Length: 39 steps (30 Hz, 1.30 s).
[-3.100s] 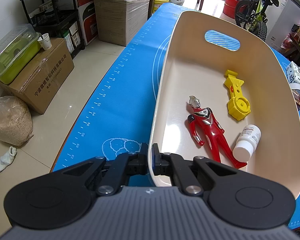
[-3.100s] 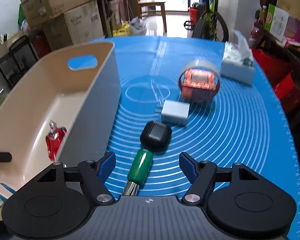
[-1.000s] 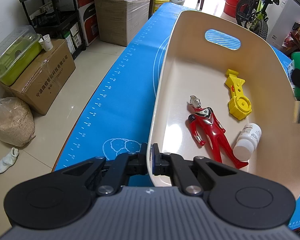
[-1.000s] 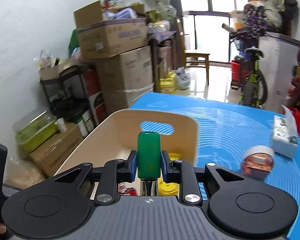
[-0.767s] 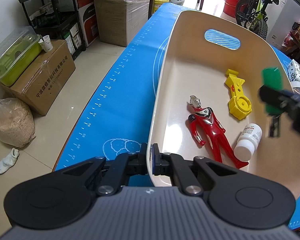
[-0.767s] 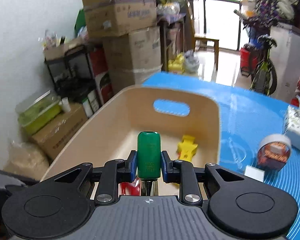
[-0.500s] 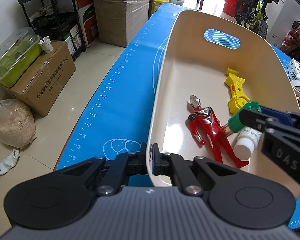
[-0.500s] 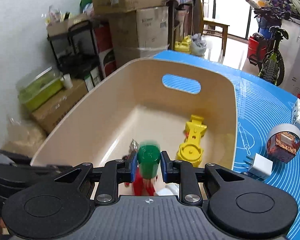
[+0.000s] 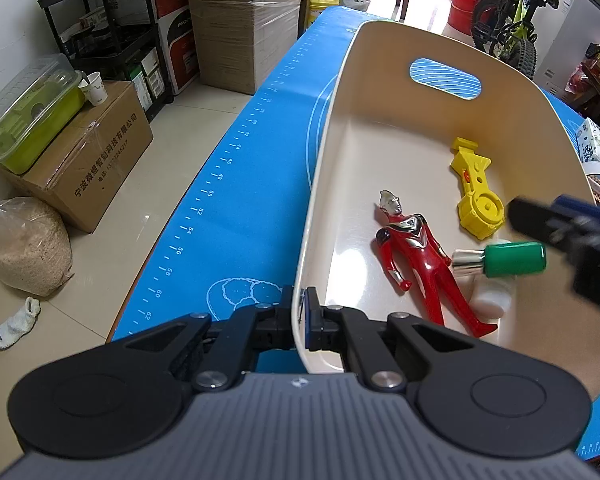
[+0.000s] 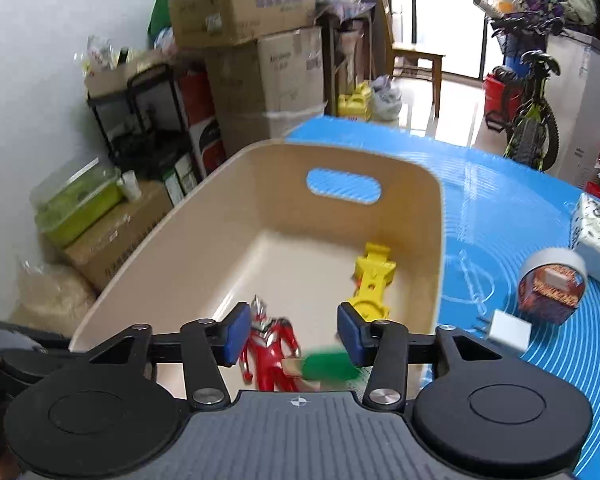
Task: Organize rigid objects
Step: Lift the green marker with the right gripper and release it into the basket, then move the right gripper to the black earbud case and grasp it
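Observation:
A cream bin (image 9: 340,120) (image 10: 204,232) stands on the blue mat. My left gripper (image 9: 299,322) is shut on the bin's near rim. Inside lie a red toy figure (image 9: 416,248) (image 10: 270,344), a yellow toy (image 9: 478,196) (image 10: 370,284) and a white bottle (image 9: 490,300), partly hidden. A green-handled tool (image 9: 508,259) (image 10: 326,366), blurred, is in the bin over the bottle and the figure's legs. My right gripper (image 10: 292,334) is open above the bin, with the tool below its right finger; it also shows at the right edge of the left wrist view (image 9: 572,232).
On the mat right of the bin are a tape roll (image 10: 552,284), a white charger (image 10: 508,330) and a tissue pack (image 10: 596,232). Beyond the table's left edge are cardboard boxes (image 9: 88,156), a shelf and a grain sack (image 9: 24,244). A bicycle (image 10: 536,120) stands behind.
My right gripper carried the green-handled tool over the bin, then opened. The tool left the jaws and dropped into the bin. My left gripper kept its hold on the rim.

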### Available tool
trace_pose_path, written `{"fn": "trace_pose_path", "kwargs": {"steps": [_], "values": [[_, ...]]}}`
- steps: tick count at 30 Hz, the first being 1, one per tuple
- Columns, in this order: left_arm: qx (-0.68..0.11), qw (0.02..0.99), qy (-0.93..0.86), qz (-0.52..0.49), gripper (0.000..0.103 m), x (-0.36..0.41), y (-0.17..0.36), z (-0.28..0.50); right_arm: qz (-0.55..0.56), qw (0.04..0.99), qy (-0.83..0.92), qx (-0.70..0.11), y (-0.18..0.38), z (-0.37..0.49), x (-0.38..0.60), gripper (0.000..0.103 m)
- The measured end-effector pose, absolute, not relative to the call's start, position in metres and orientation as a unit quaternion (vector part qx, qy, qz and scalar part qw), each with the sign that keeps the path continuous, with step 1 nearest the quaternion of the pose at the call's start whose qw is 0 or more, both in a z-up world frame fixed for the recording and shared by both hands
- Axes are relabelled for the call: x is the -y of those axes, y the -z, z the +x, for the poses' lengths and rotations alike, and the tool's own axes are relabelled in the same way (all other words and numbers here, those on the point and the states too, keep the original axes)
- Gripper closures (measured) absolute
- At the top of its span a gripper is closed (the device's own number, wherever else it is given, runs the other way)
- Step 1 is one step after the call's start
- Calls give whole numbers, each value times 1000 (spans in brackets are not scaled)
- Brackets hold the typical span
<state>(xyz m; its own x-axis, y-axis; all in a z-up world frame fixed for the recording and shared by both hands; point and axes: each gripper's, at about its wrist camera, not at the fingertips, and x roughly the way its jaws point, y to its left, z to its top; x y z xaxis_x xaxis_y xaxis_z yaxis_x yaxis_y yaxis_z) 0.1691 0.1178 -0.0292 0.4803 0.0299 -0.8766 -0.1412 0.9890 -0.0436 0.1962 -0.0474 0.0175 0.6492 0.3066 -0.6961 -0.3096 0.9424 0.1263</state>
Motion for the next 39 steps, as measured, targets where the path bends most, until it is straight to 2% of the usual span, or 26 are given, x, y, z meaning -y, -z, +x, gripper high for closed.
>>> {"fn": "trace_pose_path", "kwargs": {"steps": [9, 13, 23, 31, 39], "values": [[-507, 858, -50, -56, 97, -119, 29, 169, 31, 930, -118, -347, -40, 196, 93, 28], [-507, 859, -50, -56, 97, -119, 29, 169, 42, 936, -70, -342, -36, 199, 119, 25], [-507, 858, -50, -56, 97, -119, 29, 169, 66, 927, 14, -369, 14, 214, 175, 25], [-507, 858, -50, -55, 97, -119, 29, 169, 62, 913, 9, -403, 64, 226, 175, 26], [-507, 859, -50, -55, 97, -119, 29, 169, 51, 909, -3, -413, 85, 231, 163, 30]]}}
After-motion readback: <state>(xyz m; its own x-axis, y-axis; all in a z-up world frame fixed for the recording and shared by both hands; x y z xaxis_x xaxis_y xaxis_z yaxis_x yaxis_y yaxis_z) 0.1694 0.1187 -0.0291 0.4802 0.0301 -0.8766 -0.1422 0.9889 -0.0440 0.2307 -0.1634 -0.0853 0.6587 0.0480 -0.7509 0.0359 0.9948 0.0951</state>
